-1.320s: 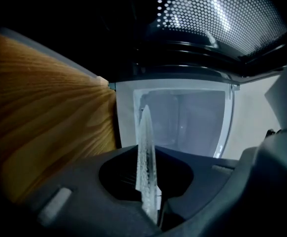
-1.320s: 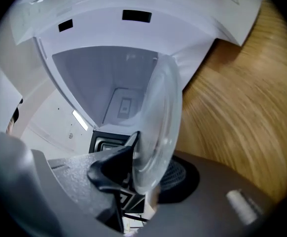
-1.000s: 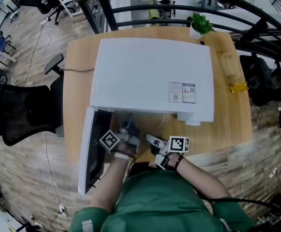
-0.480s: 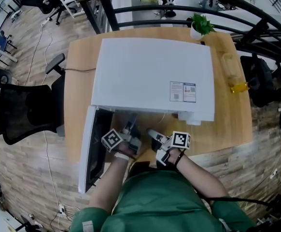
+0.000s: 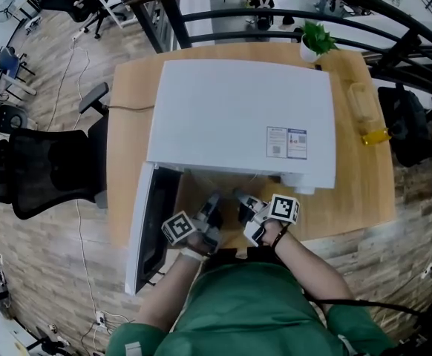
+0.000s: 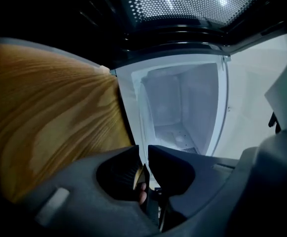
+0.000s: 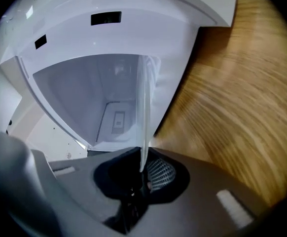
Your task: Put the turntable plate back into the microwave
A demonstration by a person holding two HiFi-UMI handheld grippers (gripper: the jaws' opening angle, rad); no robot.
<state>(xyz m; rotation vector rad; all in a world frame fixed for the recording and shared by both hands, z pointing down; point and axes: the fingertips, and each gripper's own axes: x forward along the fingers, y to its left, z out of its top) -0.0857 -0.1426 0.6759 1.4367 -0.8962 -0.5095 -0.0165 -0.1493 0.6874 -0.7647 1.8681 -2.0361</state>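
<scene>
Turntable plate (image 7: 144, 107), clear glass seen edge-on, is sitting pinched in the right tongs (image 7: 144, 154), which have just been closing on its rim. At nine o'clock, the left tongs (image 6: 143, 151) are narrowing to a slit around a thin, unidentifiable sliver. Beyond, at twelve o'clock, the microwave (image 5: 238, 117) is standing open-doored on the tabletop (image 5: 353, 191).

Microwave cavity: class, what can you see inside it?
Inside the microwave cavity, only bare white walls show; nothing visibly rests there. The turntable plate, edge-on in front, covers a strip.
</scene>
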